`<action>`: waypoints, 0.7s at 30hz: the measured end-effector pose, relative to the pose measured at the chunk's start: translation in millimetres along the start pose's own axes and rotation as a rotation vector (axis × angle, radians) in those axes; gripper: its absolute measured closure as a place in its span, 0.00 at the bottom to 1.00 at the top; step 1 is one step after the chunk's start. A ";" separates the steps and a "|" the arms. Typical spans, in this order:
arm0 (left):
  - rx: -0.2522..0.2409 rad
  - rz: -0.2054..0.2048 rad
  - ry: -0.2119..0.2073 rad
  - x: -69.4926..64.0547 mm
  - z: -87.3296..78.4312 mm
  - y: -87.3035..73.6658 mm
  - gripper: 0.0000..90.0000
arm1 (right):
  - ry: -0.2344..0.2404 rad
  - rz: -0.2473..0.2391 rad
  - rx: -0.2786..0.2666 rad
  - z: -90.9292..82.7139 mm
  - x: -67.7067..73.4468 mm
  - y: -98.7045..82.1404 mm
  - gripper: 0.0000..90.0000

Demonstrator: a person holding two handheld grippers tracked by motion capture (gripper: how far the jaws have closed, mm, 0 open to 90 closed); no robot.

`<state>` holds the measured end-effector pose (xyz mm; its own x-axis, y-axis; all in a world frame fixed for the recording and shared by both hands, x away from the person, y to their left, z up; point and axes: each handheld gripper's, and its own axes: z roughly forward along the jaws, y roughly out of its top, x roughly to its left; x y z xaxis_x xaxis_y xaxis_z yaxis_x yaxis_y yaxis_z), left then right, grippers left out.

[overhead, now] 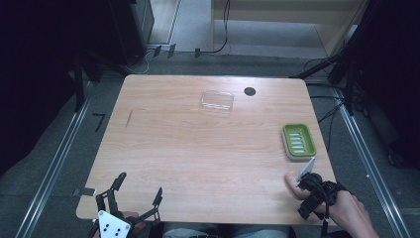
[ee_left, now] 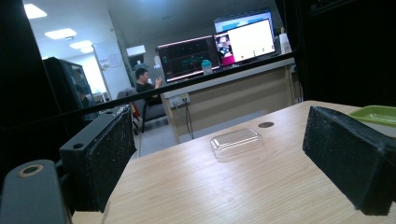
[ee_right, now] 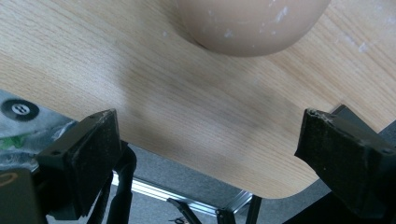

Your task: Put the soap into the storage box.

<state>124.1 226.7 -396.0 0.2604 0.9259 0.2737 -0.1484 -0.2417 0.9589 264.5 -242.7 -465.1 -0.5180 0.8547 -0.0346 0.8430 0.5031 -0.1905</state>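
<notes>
Clear lid between parted fingers

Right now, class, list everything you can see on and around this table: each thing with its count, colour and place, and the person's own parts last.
Table: one, light wood, centre.
Lid-like tray: one, clear plastic, far middle of the table.
Soap dish: one, green, ribbed pale insert, right edge.
Rounded object: one, peach, near right corner, ahead of the right jaws.
Round hole cover: one, black, far side.
Left hand-held gripper: one, black, near left edge, jaws open.
Right hand-held gripper: one, black, near right corner, jaws open.
</notes>
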 end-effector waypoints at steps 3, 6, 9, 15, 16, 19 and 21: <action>0.005 0.004 -0.009 -0.8 1.8 -0.3 0.11 | -0.001 -0.004 -0.002 0.3 -0.1 -0.2 0.07; 0.004 -0.005 -0.006 -0.1 0.9 0.1 0.11 | 0.001 -0.006 -0.016 -0.1 -0.1 -0.7 0.07; 0.000 -0.009 0.002 1.0 -0.9 0.3 0.11 | -0.005 -0.007 -0.030 -2.7 0.9 -1.6 0.06; 0.002 0.002 -0.012 -1.6 1.2 0.5 0.11 | 0.003 -0.018 -0.047 -4.9 1.3 0.4 0.04; 0.002 0.000 -0.010 -1.2 1.2 0.5 0.11 | 0.003 -0.020 -0.045 -5.2 0.7 0.7 0.04; 0.001 -0.003 -0.008 -0.7 0.7 0.5 0.11 | 0.005 -0.012 -0.048 -6.1 -0.9 1.0 0.03; 0.001 -0.001 -0.009 -0.9 0.5 0.5 0.11 | 0.008 -0.010 -0.068 -8.2 -1.8 1.5 0.01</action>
<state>124.3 225.6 -395.7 0.2695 0.9234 0.2734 -0.1469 -0.2412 0.9593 267.9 -242.5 -457.2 -0.5258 0.8502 -0.0254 0.8457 0.5193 -0.1233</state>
